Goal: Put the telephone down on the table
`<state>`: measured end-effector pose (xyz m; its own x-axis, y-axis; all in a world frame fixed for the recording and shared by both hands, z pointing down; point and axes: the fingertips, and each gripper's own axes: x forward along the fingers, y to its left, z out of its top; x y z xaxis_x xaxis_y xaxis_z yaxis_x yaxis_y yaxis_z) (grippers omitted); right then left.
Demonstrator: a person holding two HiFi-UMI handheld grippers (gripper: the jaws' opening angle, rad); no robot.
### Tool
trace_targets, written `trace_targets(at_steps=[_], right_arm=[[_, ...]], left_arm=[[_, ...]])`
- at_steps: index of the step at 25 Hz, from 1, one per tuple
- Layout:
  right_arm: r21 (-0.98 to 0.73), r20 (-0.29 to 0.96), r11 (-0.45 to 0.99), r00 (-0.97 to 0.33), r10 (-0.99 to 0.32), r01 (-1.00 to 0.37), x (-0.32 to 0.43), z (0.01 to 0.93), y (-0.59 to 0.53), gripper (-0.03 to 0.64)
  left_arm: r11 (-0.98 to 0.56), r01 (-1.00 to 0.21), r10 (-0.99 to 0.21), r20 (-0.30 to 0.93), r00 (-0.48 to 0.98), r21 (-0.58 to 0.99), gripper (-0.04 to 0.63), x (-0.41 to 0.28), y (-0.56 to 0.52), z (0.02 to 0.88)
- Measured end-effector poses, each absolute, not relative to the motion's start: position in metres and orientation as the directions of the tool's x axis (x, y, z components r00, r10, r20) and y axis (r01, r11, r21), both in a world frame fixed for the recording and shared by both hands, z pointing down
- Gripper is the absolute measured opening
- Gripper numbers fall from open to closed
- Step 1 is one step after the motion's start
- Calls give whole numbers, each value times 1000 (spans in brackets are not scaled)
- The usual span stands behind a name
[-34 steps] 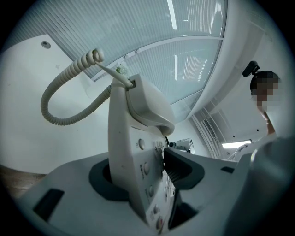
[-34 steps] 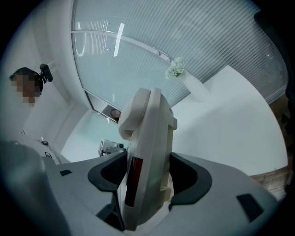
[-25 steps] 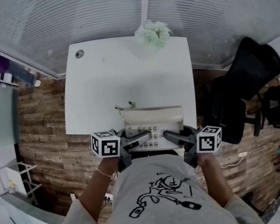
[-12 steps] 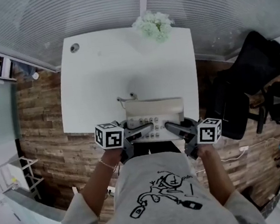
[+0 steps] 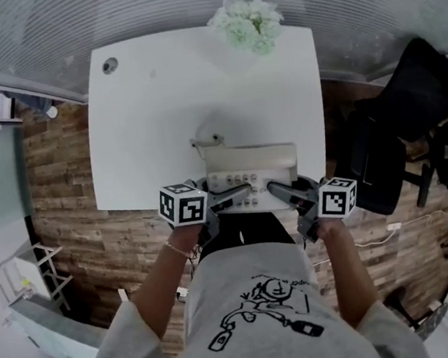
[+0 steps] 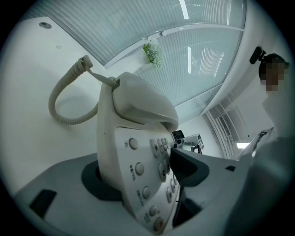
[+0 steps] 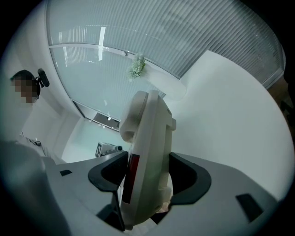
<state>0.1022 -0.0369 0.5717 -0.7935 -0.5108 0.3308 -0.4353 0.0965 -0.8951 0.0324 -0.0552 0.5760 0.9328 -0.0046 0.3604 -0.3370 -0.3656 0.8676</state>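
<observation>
A pale desk telephone [image 5: 252, 175], handset in its cradle, hangs low over the near edge of the white table [image 5: 158, 101], one gripper on each side. My left gripper [image 5: 238, 197] has the keypad side [image 6: 133, 138] between its jaws. One pad lies under the base and the other on the keys, while the jaws are opening. My right gripper [image 5: 278, 192] is shut on the other side [image 7: 147, 152], a pad on each face. The coiled cord [image 6: 60, 101] loops from the handset over the tabletop.
White flowers [image 5: 250, 25] stand at the table's far edge, before a ribbed glass wall. A round cable hole [image 5: 109, 65] is at the far left corner. A black office chair [image 5: 412, 127] stands to the right on the wooden floor [image 5: 64, 194].
Both grippers have sunk toward the table with the telephone between them. In the head view the table has grown larger and nearer.
</observation>
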Motion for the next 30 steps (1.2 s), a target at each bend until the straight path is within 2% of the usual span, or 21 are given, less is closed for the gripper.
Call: trace_targets(at_steps=[11, 19, 30], right_arm=[[-904, 322, 87, -800, -506, -419, 110, 608, -53, 298], [-896, 364, 57, -804, -469, -440, 115, 639, -53, 296], [-885, 399, 43, -802, -445, -464, 119, 660, -45, 296]], left_arm=[[-381, -401, -26, 424, 905, 833, 339, 39, -71, 613], [-356, -445, -35, 464, 885, 822, 354, 40, -74, 639], [-381, -556, -56, 581, 812, 739, 410, 37, -68, 666]])
